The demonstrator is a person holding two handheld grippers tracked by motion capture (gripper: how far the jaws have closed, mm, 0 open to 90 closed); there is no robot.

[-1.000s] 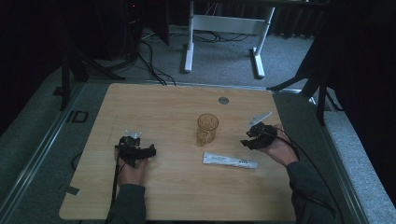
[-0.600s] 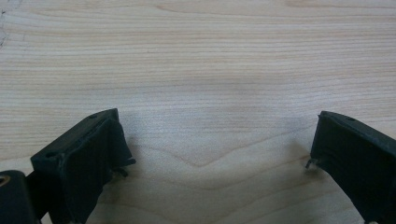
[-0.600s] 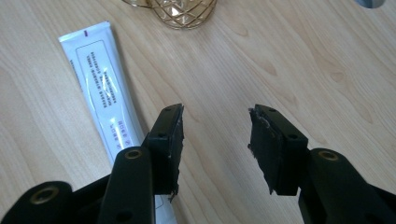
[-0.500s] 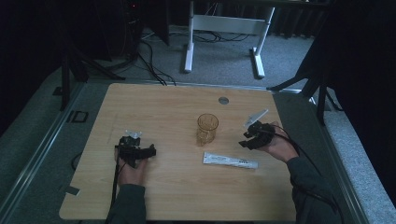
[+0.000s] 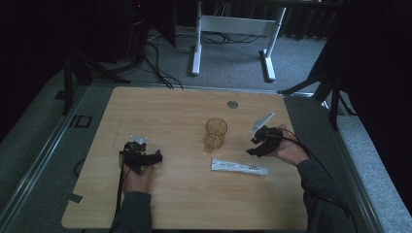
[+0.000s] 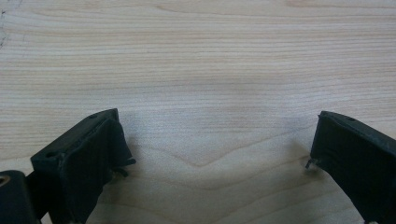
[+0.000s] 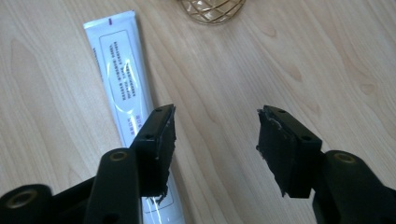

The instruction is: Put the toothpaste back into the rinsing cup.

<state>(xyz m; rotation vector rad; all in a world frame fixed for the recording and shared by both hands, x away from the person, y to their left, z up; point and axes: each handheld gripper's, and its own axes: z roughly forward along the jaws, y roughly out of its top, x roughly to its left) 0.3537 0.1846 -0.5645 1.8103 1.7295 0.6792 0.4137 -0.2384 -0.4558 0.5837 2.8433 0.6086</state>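
Note:
A white tube with dark print (image 5: 239, 167) lies flat on the wooden table (image 5: 184, 111), in front of an amber glass cup (image 5: 215, 133) that stands upright near the middle. My right gripper (image 5: 253, 146) hovers just right of the cup, above the tube's right end. In the right gripper view its jaws have just been opening and stand wide apart (image 7: 215, 140) with bare wood between them; the tube (image 7: 122, 79) lies under the left jaw and the cup's base (image 7: 211, 9) is at the top edge. My left gripper (image 5: 154, 158) rests at the table's left, open (image 6: 219, 154) over bare wood.
A small grey disc (image 5: 232, 104) is set into the table behind the cup. A white desk frame (image 5: 233, 29) and cables lie on the floor beyond the far edge. Dark stand legs (image 5: 311, 82) flank the right corner.
My right gripper has drifted slightly left and toward the near edge, closer to the tube, and its jaws have spread wider. The left gripper has stayed still.

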